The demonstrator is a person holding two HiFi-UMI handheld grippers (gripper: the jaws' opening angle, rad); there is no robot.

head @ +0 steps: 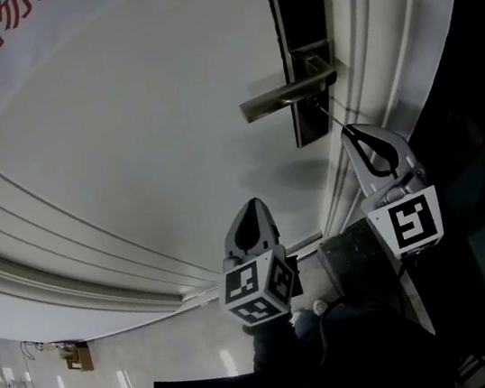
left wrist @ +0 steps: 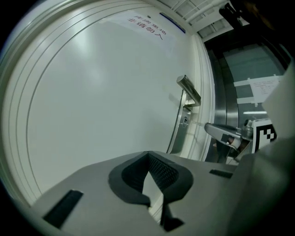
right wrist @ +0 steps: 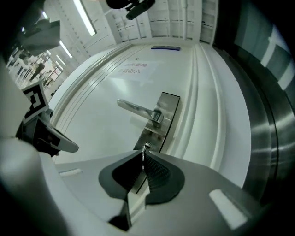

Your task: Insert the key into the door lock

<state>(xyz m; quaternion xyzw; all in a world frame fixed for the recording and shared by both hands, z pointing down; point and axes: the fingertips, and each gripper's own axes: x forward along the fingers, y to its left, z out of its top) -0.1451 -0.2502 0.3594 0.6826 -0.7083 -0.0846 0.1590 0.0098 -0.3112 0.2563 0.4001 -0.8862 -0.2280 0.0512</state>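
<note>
Where the head view looks down the door, the right gripper (head: 353, 132) reaches its key (head: 331, 116) to the lock plate (head: 297, 6), below the lever handle (head: 277, 96).
Left gripper view: left gripper (left wrist: 148, 156) pinched closed, empty, idle.
Right gripper view: jaws clamped on the key; tip at the keyhole (right wrist: 146, 147), perhaps just entered. Full insertion remains.

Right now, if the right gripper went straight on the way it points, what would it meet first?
The key held by the right gripper would meet the lock plate first, just under the lever handle, about at the keyhole; depth is unclear.
</note>
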